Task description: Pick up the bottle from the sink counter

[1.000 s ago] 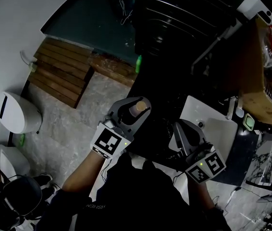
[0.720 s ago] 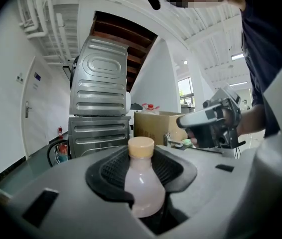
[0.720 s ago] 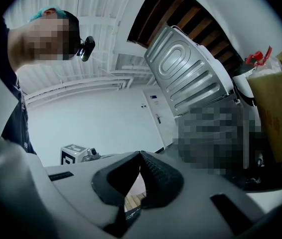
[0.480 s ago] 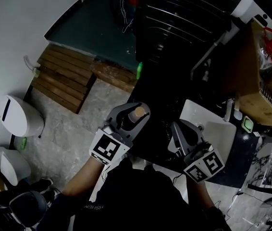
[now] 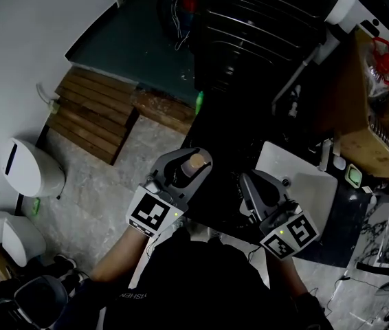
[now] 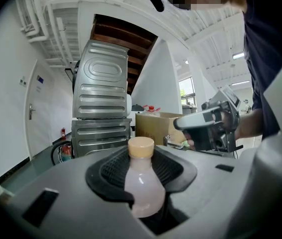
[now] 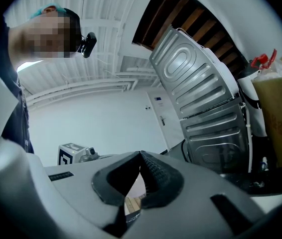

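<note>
A small bottle (image 6: 142, 183) with a cloudy pale body and a tan cap (image 5: 195, 161) stands upright between the jaws of my left gripper (image 6: 141, 169), which is shut on it. In the head view the left gripper (image 5: 192, 159) is held in the air left of the dark counter (image 5: 339, 239). My right gripper (image 5: 247, 183) hovers beside it, near the white sink (image 5: 311, 184). In the right gripper view the right gripper (image 7: 140, 156) has its ribbed pads meeting at the tip, with nothing between them.
A tall ribbed metal appliance (image 5: 263, 26) stands ahead. A cardboard box (image 5: 373, 143) sits on the right, beyond the sink's faucet (image 5: 328, 154). On the floor at the left lie a wooden pallet (image 5: 91, 115) and a white bin (image 5: 29, 167). A green bottle (image 5: 198, 103) stands by the pallet.
Both grippers have risen a little together, with the bottle still held in the left one. The right gripper's jaws stay closed.
</note>
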The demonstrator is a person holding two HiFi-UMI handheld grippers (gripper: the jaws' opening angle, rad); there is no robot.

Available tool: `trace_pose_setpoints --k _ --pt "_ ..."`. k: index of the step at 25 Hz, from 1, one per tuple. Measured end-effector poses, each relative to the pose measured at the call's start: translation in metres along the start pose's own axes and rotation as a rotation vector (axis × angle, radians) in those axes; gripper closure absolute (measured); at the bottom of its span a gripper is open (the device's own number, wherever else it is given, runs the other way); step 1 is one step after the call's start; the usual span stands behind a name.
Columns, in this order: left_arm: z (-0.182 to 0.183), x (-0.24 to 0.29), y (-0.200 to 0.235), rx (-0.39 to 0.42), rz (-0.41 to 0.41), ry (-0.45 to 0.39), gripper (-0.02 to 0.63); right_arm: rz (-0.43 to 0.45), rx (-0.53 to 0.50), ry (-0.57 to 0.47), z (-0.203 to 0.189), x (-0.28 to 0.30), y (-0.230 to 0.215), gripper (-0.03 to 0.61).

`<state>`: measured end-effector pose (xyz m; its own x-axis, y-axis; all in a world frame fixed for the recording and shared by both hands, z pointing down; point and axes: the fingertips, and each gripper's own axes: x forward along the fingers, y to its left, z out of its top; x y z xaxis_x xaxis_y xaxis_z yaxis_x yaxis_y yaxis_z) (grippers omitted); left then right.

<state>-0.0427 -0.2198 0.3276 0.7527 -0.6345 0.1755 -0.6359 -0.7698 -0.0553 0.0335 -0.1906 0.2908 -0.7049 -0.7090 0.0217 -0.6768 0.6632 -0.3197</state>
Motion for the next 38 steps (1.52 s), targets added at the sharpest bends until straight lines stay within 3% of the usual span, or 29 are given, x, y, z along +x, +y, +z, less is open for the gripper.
trace_pose_setpoints --k 38 --pt "0.0012 -0.0079 -0.0031 -0.008 0.007 0.004 0.472 0.028 -0.003 0.029 -0.0044 0.0032 0.0092 0.555"
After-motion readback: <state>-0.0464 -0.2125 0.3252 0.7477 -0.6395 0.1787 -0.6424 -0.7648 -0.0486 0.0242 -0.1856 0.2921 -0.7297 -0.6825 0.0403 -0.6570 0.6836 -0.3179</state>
